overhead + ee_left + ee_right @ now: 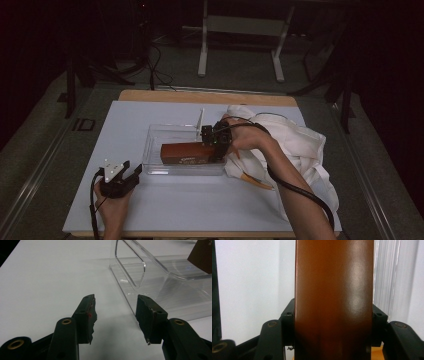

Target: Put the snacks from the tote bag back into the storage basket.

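High view: a person's two forearms came in from the bottom edge over a white counter (165,205) with a wooden rim.
Right tongs (214,145): pinching the right end of a brown box (186,153), one jaw on each long side.
Brown box: long and reddish-brown, with a pale label on its side; it lay lengthwise in the clear plastic tray (155,145), its far end toward the tray's left wall.
Right gripper view: the brown box (334,300) ran straight up between the two black jaws, both pads pressed flat against its sides.
Left tongs (131,174): spread, nothing between the jaws, resting low on the counter just off the tray's near left corner.
Left gripper view: the left tongs (116,315) stood apart over bare counter, the clear plastic tray (160,282) just ahead and to the right.
White cloth (300,145): bunched on the counter right of the tray, under the right forearm.
Background: dark floor, cables and a white stand beyond the counter.
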The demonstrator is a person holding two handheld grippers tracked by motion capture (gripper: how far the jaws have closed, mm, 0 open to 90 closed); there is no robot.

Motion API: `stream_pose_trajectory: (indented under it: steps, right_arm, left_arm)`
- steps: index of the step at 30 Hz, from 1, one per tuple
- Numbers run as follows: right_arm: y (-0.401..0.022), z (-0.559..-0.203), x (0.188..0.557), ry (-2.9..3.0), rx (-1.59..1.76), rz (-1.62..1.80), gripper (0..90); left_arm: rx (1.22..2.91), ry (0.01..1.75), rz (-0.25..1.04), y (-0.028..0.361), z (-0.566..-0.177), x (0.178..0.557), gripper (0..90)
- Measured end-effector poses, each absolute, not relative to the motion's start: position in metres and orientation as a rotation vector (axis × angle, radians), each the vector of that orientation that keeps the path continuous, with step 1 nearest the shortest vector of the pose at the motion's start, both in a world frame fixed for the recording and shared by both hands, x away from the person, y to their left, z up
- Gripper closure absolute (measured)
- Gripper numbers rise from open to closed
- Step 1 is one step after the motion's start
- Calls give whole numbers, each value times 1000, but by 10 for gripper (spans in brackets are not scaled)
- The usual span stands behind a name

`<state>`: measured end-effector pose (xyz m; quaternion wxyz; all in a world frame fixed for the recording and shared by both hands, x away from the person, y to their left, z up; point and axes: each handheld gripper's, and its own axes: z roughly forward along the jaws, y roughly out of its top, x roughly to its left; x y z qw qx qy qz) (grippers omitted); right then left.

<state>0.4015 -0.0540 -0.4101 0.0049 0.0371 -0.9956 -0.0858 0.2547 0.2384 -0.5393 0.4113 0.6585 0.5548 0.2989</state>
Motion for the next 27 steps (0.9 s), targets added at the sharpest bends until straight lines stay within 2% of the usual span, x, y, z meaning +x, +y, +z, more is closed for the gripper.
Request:
stream_pose_trajectory:
  steps: [27]
  right_arm:
    - [-47,-414,402,-3105,105,-274,406]
  left_arm:
    - [1658,1394,752,238,-539,254,507]
